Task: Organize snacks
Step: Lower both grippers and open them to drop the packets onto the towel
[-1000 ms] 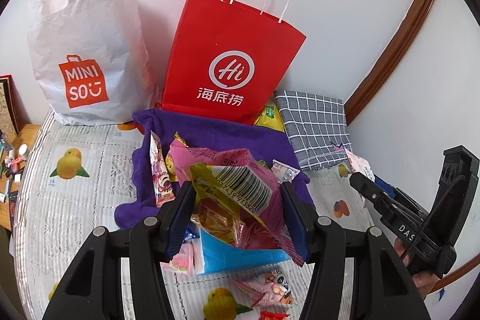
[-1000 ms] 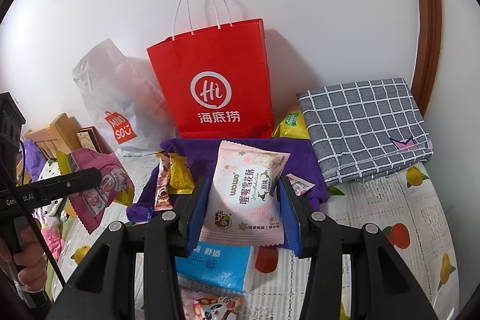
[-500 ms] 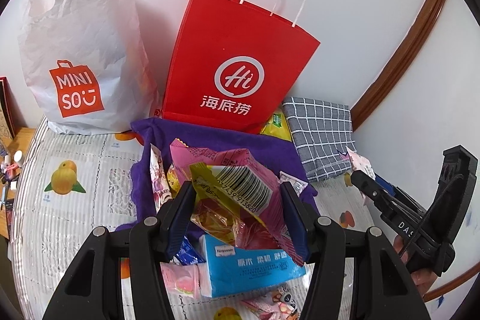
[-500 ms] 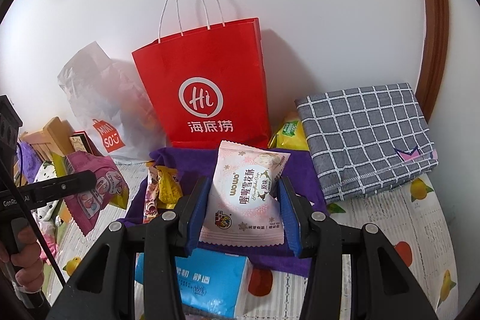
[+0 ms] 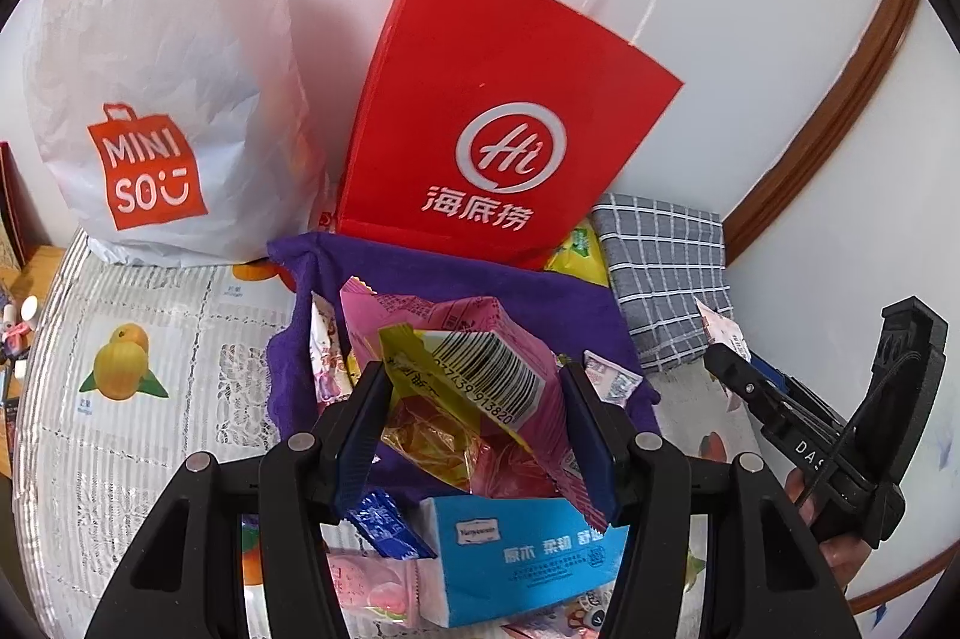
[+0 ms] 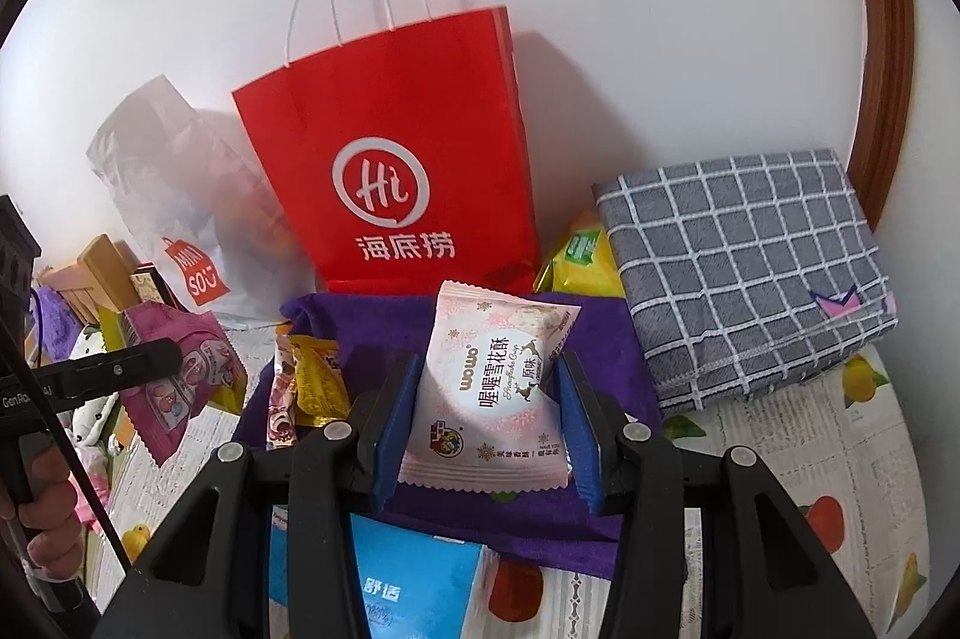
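My left gripper is shut on a pink snack bag with a barcode and a yellow strip, held above a purple cloth. In the right wrist view, my right gripper is shut on a pale pink snowflake-pastry packet, also over the purple cloth. A red paper bag with white rope handles stands upright against the wall just behind the cloth. Two small snack packets lie on the cloth's left part. Each view shows the other gripper at its edge with its packet.
A white MINISO plastic bag stands left of the red bag. A folded grey checked cloth and a yellow packet lie to the right. A blue tissue pack and loose snacks sit below my fingers on the fruit-print table cover.
Both grippers have moved forward and slightly down toward the purple cloth and red bag, which now look larger. Both grips are unchanged.
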Demonstrator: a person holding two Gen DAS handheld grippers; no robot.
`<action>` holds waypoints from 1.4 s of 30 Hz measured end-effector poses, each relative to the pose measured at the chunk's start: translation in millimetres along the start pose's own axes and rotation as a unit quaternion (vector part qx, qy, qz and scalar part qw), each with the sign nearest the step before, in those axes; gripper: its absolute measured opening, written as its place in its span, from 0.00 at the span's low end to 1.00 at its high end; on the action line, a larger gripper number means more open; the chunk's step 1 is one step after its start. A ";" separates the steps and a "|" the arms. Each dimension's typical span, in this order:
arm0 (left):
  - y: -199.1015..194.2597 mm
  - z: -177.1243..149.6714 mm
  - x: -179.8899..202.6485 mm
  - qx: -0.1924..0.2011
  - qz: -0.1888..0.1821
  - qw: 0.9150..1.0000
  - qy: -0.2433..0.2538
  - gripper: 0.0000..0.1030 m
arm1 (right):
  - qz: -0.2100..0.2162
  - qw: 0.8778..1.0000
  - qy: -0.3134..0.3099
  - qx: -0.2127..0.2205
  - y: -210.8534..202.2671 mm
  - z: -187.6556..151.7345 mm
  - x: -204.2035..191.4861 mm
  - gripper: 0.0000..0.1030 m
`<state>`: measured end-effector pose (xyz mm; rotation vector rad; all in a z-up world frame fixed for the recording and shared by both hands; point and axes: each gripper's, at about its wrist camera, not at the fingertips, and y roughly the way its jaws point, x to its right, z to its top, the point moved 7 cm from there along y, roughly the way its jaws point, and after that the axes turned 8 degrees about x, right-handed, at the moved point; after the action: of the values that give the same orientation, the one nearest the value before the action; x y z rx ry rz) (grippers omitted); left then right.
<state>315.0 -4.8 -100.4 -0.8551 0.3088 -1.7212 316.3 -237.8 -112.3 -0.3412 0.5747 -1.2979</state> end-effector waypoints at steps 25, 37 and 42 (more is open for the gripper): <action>80.9 -8.7 -10.5 -0.050 0.006 0.999 0.012 0.54 | 0.008 0.995 -0.032 -0.096 122.8 -22.7 17.7 0.44; 106.3 -26.7 -5.4 -0.081 0.002 0.997 0.017 0.54 | 0.001 0.988 -0.032 -0.152 147.5 -50.0 20.8 0.45; 117.4 -36.0 3.3 -0.092 0.003 0.995 0.034 0.54 | 0.002 0.989 -0.026 -0.142 139.9 -40.7 24.6 0.54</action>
<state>375.6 -54.7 -194.9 -0.9289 0.5218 -1.7368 408.9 -223.6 -226.6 -0.6076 0.7180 -1.2012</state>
